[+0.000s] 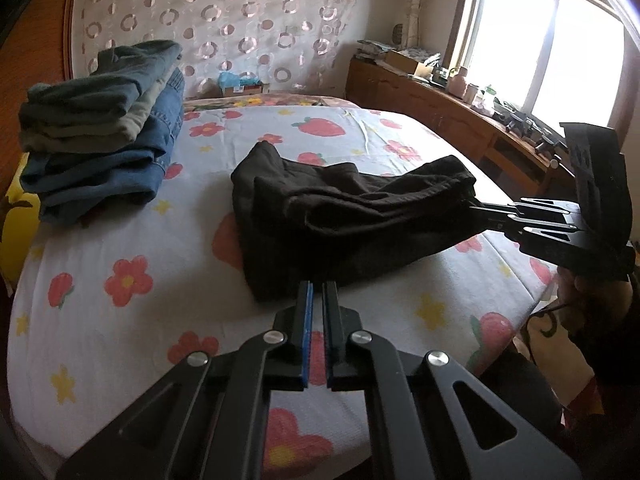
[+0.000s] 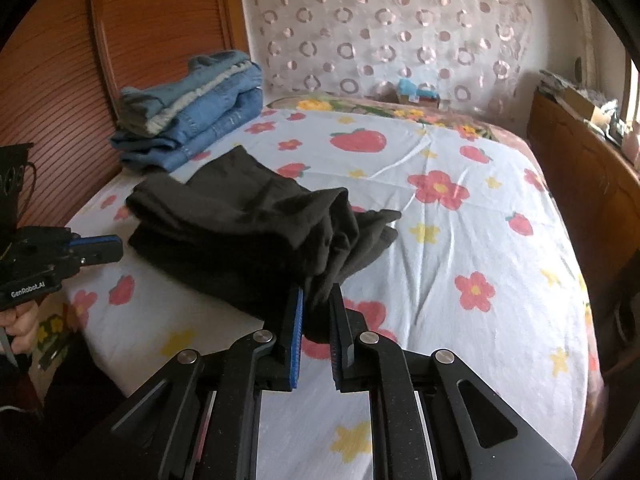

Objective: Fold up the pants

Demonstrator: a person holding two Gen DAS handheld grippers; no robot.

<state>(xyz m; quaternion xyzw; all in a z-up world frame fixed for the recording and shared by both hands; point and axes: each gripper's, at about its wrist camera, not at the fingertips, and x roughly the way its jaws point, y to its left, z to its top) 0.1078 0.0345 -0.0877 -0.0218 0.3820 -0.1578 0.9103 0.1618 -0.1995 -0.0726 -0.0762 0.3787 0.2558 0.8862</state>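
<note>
Midway across a flower-print bed (image 2: 460, 240), black pants (image 2: 240, 224) lie bunched, one end pinched in the right hand-held gripper (image 2: 316, 300). Nearby, the left hand-held gripper (image 1: 317, 292) sits closed and empty beside the fabric's near edge; folded jeans (image 1: 104, 152) are stacked behind.
</note>
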